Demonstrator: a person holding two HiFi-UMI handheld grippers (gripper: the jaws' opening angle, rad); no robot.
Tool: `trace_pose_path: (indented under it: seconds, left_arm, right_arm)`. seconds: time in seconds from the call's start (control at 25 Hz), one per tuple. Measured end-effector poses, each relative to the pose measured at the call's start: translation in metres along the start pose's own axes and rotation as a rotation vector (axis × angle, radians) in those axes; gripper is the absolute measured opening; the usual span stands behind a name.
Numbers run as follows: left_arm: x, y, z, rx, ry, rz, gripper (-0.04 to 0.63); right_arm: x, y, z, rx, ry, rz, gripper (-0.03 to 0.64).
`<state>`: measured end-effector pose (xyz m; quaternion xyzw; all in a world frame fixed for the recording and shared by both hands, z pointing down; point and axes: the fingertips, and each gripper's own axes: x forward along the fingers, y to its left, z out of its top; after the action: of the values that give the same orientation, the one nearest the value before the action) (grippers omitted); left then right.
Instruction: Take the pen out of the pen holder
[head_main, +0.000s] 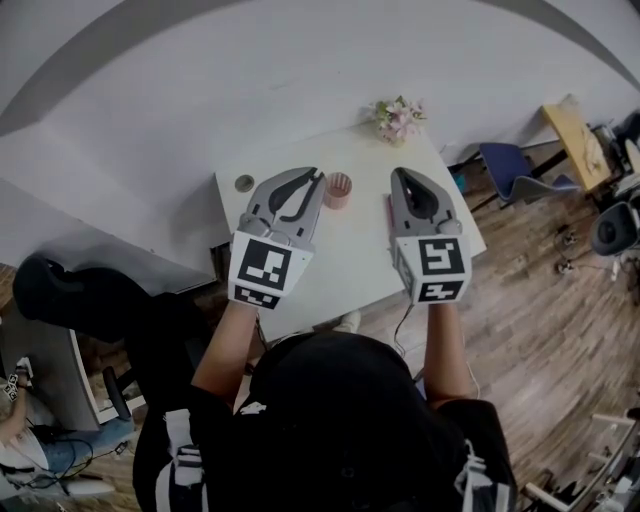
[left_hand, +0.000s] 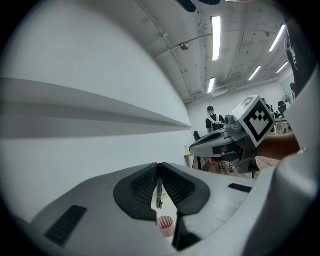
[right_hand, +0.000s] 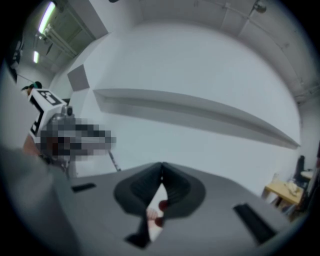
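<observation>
My left gripper (left_hand: 158, 166) is shut on the top of a slim grey pen (left_hand: 158, 192), which hangs straight down from the tips. Directly below the pen, the ribbed pink pen holder (left_hand: 165, 225) stands on the white table. In the head view the left gripper (head_main: 316, 174) is held just left of the pen holder (head_main: 338, 188). My right gripper (head_main: 397, 173) is to the holder's right, level with the left one. Its jaws (right_hand: 161, 165) meet at the tips with nothing between them. The right gripper view shows the pen (right_hand: 114, 162) dangling under the left gripper.
A bunch of pink and white flowers (head_main: 398, 118) stands at the far edge of the table (head_main: 350, 260). A small round object (head_main: 245, 183) lies near its left corner. A pink item (head_main: 389, 208) lies beside the right gripper. Chairs and another desk (head_main: 575, 140) stand at the right.
</observation>
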<state>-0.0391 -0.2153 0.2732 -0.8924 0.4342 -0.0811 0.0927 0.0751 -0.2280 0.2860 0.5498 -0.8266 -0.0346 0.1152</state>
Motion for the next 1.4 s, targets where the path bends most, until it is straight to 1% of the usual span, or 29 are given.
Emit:
trace_pose_path:
  seconds: [0.28,0.72,0.92,1.16,1.4]
  left_arm:
    - [-0.003,0.003,0.003,-0.012,-0.008,0.008,0.048]
    - [0.002,0.003,-0.001,-0.02,-0.007,0.002,0.048]
    - [0.005,0.003,-0.003,-0.029,-0.002,0.003,0.048]
    - [0.007,0.003,-0.007,-0.038,0.007,0.011,0.048]
    - [0.01,0.002,-0.009,-0.042,0.011,0.011,0.048]
  right_arm:
    - [0.001,0.001,0.01,-0.008,-0.015,-0.007,0.034]
    - [0.006,0.002,0.007,0.0,-0.019,0.001,0.034]
    - [0.008,-0.002,0.001,0.012,0.004,-0.003,0.034]
    - [0.01,-0.004,0.001,-0.007,-0.006,-0.001,0.034]
    - [0.012,-0.006,-0.003,-0.002,0.006,-0.003,0.034]
